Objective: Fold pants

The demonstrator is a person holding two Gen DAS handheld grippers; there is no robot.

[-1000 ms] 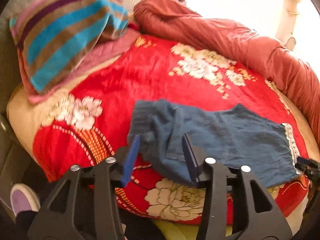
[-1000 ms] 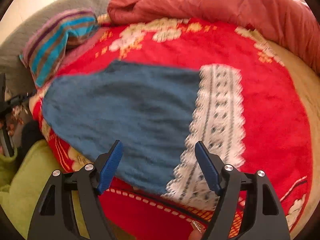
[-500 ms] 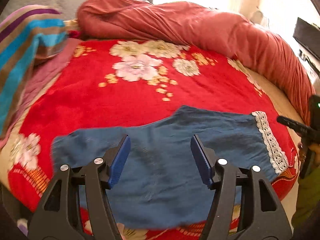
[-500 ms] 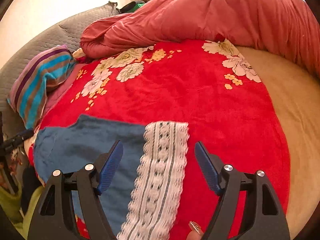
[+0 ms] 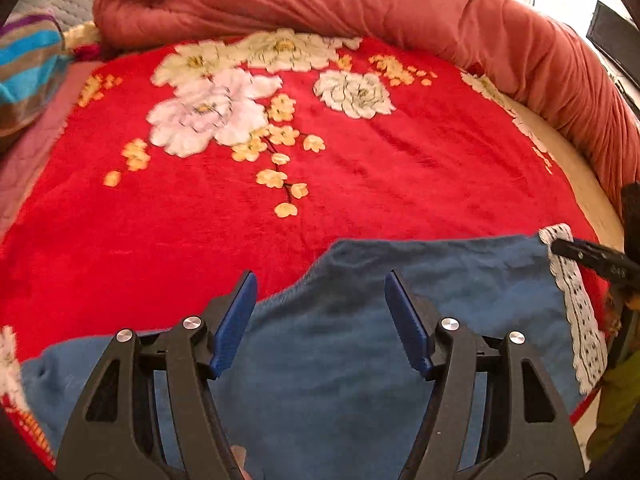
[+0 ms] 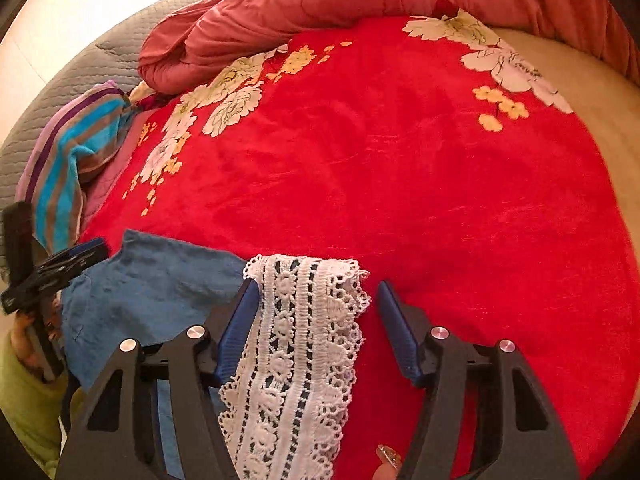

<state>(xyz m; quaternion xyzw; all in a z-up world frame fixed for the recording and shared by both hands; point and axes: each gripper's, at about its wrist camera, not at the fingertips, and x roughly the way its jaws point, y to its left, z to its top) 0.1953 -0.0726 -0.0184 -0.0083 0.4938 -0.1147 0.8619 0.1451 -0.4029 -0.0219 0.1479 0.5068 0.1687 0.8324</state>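
Blue pants (image 5: 360, 360) with a white lace hem (image 6: 304, 340) lie flat near the front edge of a red floral blanket (image 5: 360, 168). My left gripper (image 5: 322, 312) hovers over the pants' far edge near the middle. Its jaws are opening and the pads press on nothing. My right gripper (image 6: 316, 312) is low over the lace hem, which lies between its closing jaws. The left pad is at the lace's edge and the right pad stands apart from it. Each gripper also shows at the edge of the other's view, the right gripper (image 5: 592, 256) and the left gripper (image 6: 52, 272).
A rolled salmon-red quilt (image 5: 360, 0) runs along the back and right of the bed. A striped pillow (image 6: 68, 160) lies at the left against a grey quilted headboard (image 6: 100, 64). Bare beige mattress (image 6: 600, 92) shows at the right. A green sleeve (image 6: 28, 400) is at lower left.
My left gripper slid right along the pants from the waist end toward the middle, and its jaws widened. My right gripper came in low over the lace hem, its jaws narrowing.
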